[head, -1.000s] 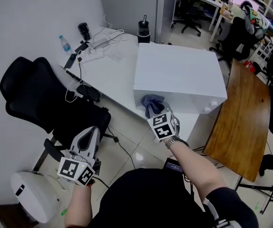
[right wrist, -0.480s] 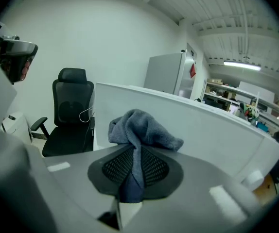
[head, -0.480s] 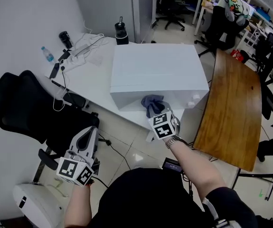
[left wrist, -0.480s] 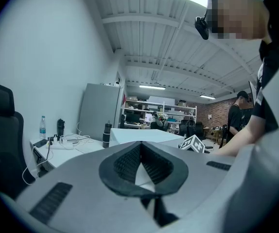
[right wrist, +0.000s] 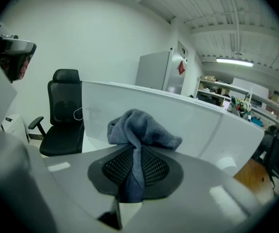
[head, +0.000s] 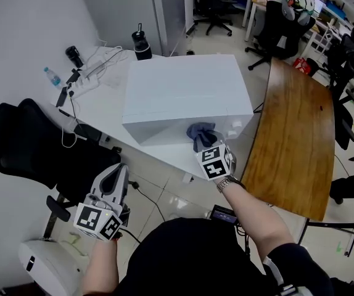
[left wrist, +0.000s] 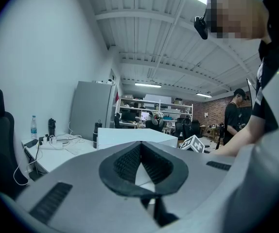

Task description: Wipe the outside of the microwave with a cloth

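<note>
My left gripper (head: pixel 116 176), low at seven o'clock in the head view, has its jaws pressed together on nothing. It hangs over the floor beside the black chair (head: pixel 23 140), well apart from the work. On the white table (head: pixel 106 103), at ten o'clock from the microwave (head: pixel 186 88), stand a clear bottle (head: pixel 52 76) and a dark cup (head: pixel 73 55). At eleven o'clock from it stands a capped black flask (head: pixel 141 44). I cannot tell what any of them holds. The microwave sits at the table's near edge with its door shut and its inside hidden. At its five o'clock my right gripper (head: pixel 205 148) pinches the grey cloth (head: pixel 200 133), which is bunched before the front face; I cannot tell whether it touches. To wipe well, I judge I should press the loose bunch flat on the panel and sweep across in overlapping passes. The hard jaw tips should stay off the finish.
</note>
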Tool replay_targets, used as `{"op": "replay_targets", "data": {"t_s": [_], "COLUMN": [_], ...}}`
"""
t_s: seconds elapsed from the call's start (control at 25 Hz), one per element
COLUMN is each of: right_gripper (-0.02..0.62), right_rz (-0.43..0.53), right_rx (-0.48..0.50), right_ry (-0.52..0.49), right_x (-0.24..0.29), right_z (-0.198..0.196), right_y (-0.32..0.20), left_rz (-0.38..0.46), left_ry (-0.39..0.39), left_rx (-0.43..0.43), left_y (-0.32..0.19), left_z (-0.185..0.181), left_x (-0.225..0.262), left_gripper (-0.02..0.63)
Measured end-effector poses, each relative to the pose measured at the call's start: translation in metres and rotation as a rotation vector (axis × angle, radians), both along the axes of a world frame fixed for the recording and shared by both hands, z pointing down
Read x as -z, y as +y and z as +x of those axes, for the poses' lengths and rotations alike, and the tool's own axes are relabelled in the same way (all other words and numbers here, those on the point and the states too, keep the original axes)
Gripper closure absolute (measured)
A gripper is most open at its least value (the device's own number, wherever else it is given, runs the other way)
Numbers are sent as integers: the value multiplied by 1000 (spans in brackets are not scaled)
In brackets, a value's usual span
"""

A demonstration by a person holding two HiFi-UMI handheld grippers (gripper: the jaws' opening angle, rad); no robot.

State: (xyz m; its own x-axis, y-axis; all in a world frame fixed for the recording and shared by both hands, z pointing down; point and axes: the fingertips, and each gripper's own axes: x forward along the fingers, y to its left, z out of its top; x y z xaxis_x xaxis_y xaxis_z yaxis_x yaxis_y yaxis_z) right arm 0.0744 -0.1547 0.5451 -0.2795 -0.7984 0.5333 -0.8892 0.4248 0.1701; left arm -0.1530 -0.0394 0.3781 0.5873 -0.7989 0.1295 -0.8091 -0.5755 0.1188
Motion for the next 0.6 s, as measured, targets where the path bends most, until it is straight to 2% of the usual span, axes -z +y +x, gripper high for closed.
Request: {"op": "replay_targets", "data": {"t_s": [0.6], "right_gripper": [548], "right_rz": [1], "right_rx": [-53], "right_ry": [-20], "right_x": [1], "right_z": [83], "right_y": [11], "left_rz": [-12], "left_ry": [-21], "left_rx": [-15], "left_y": [10], "left_z": [71], "left_x": [4], "left_gripper": [601]}}
